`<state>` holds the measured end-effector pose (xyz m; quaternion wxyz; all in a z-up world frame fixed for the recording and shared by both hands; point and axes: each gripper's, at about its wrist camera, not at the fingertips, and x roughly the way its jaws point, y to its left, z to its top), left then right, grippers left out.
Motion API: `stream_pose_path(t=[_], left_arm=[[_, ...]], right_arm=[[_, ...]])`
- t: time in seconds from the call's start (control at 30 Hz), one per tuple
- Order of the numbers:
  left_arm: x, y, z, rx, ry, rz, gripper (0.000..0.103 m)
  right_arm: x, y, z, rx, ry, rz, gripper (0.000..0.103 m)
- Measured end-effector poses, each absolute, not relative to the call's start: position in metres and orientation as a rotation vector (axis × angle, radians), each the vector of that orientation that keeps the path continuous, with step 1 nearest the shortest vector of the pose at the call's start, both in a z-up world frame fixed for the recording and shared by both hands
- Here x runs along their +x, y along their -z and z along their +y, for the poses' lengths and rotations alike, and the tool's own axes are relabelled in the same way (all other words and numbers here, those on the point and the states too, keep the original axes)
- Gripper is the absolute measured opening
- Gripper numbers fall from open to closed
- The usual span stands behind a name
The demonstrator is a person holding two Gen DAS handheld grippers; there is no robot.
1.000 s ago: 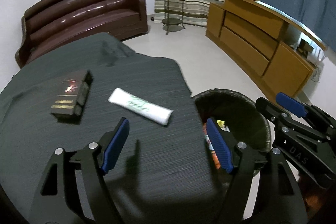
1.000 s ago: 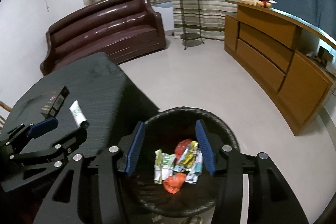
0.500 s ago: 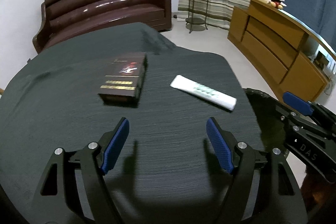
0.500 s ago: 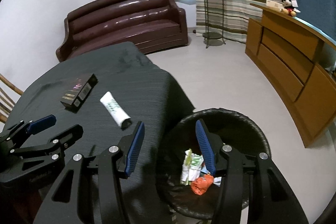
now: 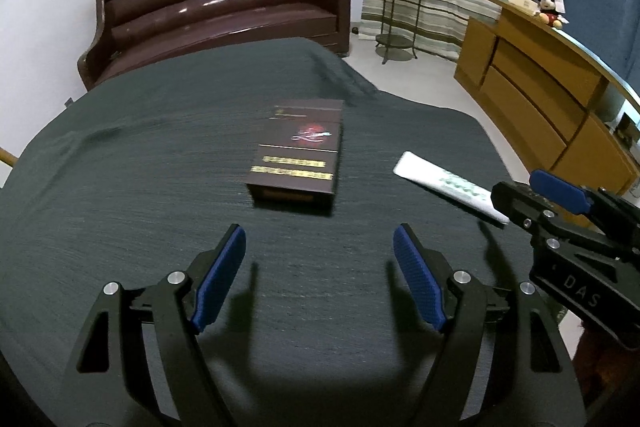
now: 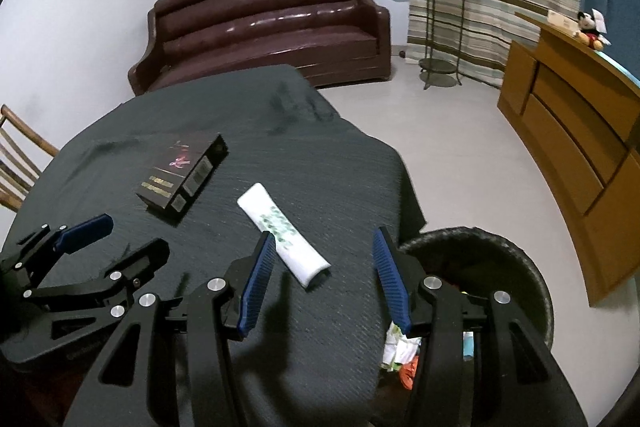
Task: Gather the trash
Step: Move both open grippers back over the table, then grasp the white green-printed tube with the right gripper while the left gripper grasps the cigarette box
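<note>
A dark box (image 5: 298, 155) with gold print lies on the black tablecloth (image 5: 160, 155), just ahead of my open, empty left gripper (image 5: 320, 259). A white tube (image 5: 444, 185) with green print lies to its right. In the right wrist view the box (image 6: 182, 177) lies at the left and the tube (image 6: 282, 237) lies between and just ahead of my open, empty right gripper (image 6: 324, 267). A black trash bin (image 6: 516, 267) with wrappers inside stands on the floor at the table's right edge.
A brown sofa (image 5: 216, 11) stands behind the table. A wooden counter (image 6: 576, 147) runs along the right. A plant stand (image 6: 440, 7) is at the curtain. A wooden chair (image 6: 20, 163) is at the table's left.
Both grippers have swung left from the bin toward the table. The box now lies ahead of the left gripper and the tube ahead of the right gripper. Both stayed open.
</note>
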<state>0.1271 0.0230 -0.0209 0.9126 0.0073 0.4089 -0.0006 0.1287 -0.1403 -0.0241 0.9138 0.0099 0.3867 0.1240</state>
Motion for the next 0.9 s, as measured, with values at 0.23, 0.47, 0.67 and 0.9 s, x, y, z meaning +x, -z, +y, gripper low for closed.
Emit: stream_pose_path(t=[0.23, 0.47, 0.67, 0.9], left_arm=[[0.13, 0.022, 0.04, 0.002, -0.017, 0.851, 0.075], [0.13, 0.02, 0.042, -0.014, -0.011, 0.849, 0.075], [0.134, 0.019, 0.046, -0.02, 0.007, 0.846, 0.076], [0.145, 0.018, 0.045, -0.016, 0.015, 0.842, 0.081]], right_arm=[[0.141, 0.028, -0.118, -0.044, -0.299, 0.839, 0.05], [0.147, 0.038, -0.104, -0.126, -0.299, 0.892, 0.033], [0.144, 0.036, -0.101, -0.126, -0.295, 0.892, 0.017], [0.15, 0.03, -0.1, -0.075, -0.28, 0.868, 0.017]])
